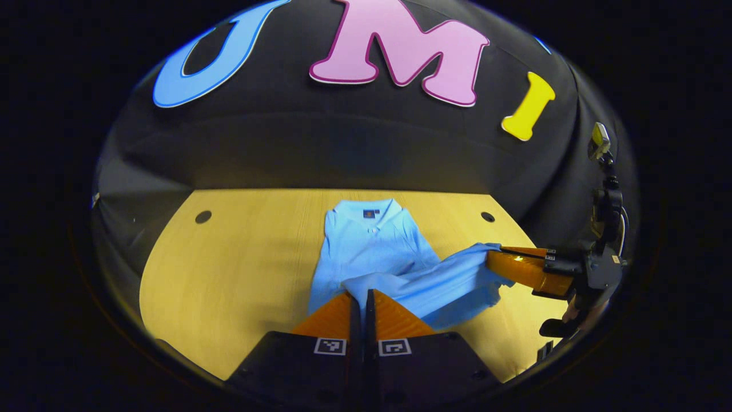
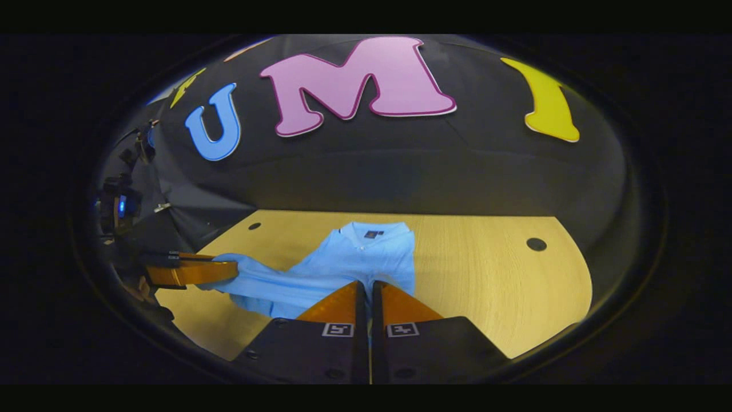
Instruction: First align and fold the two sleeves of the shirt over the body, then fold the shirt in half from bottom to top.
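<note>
Two grippers hold the blue shirt (image 1: 372, 243) at its bottom edge. The shirt lies in the middle of the tabletop (image 1: 240, 257), with its collar (image 1: 369, 210) at the far side, toward the booth wall.

In the left gripper view, the left gripper (image 1: 362, 297) has its jaws squeezed almost together, and a bit of the shirt's near edge sits right at their tips. It looks pinched between them. The right gripper (image 1: 503, 257) is off to the side in that view, and the blue cloth is pulled out to its tips like a little tent. In the right gripper view, the right gripper (image 2: 366, 289) also has its jaws nearly closed at the cloth's edge. There the left gripper (image 2: 226, 268) is far off, with cloth bunched at its tip.

How far is the job? The top of the shirt looks narrow and neat, with no sleeve sticking out, so I think the sleeves are already folded in. The bottom edge is lifted and held, but it has not reached the collar. So the bottom-to-top fold looks started and not finished.

No box, basket or bag shows on the tabletop, so nothing sits inside anything.
</note>
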The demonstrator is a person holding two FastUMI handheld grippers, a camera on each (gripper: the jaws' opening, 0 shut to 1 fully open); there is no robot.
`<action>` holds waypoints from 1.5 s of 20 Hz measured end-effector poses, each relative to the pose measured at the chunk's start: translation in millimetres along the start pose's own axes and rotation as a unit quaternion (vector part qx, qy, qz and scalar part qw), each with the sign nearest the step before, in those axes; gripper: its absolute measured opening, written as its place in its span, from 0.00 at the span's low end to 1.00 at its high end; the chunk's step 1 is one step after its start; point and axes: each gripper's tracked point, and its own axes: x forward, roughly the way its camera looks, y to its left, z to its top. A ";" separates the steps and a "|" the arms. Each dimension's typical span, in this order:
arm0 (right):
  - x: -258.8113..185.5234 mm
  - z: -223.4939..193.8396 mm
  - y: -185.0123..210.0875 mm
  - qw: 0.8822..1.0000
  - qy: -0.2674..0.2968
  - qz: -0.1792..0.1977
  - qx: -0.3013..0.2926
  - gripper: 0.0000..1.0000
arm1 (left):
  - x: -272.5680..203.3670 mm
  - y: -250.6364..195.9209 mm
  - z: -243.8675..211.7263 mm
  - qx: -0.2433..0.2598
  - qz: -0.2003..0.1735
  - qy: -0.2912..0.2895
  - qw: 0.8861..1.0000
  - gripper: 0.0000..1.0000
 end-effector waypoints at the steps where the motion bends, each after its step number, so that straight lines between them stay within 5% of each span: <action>1: 14.3 10.3 -4.3 1.000 -0.008 0.000 0.000 0.06 | 14.2 5.6 12.3 0.003 0.003 -0.005 1.000 0.06; 5: 78.4 43.8 -25.7 0.999 -0.033 -0.012 -0.004 0.01 | 76.6 22.6 54.1 0.021 0.007 -0.020 1.000 0.06; 11: 166.0 65.0 -58.0 0.998 -0.043 -0.039 0.005 0.09 | 171.7 48.5 96.1 0.032 0.016 -0.034 0.999 0.06; 13: 196.3 57.0 -76.3 0.997 -0.039 -0.067 0.021 0.00 | 210.4 57.3 103.6 0.032 0.023 -0.055 0.998 0.07; 15: 207.5 46.5 -91.4 0.994 -0.036 -0.098 0.017 0.12 | 227.2 72.9 99.4 0.058 0.056 -0.065 0.995 0.17; 16: 207.9 43.9 -93.0 0.994 -0.033 -0.101 0.012 0.08 | 230.3 78.8 98.5 0.062 0.068 -0.065 0.994 0.32; 17: 203.8 43.3 -94.5 0.994 -0.034 -0.104 0.007 0.29 | 225.5 80.9 99.5 0.057 0.074 -0.067 0.993 0.36; 19: 169.1 56.1 -95.9 0.989 -0.071 -0.128 -0.004 0.64 | 191.0 81.3 115.1 0.021 0.071 -0.118 0.990 0.90; 21: 142.7 63.8 -91.8 0.985 -0.092 -0.143 -0.011 0.99 | 154.0 84.0 123.1 0.026 0.080 -0.151 0.985 1.00; 24: 59.3 67.6 -77.1 0.975 -0.129 -0.176 -0.030 0.98 | 46.6 75.4 113.5 0.031 0.092 -0.209 0.973 0.99; 30: -126.9 79.5 4.2 0.961 -0.191 -0.186 -0.066 0.98 | -145.3 41.8 66.3 0.048 0.069 -0.268 0.960 0.99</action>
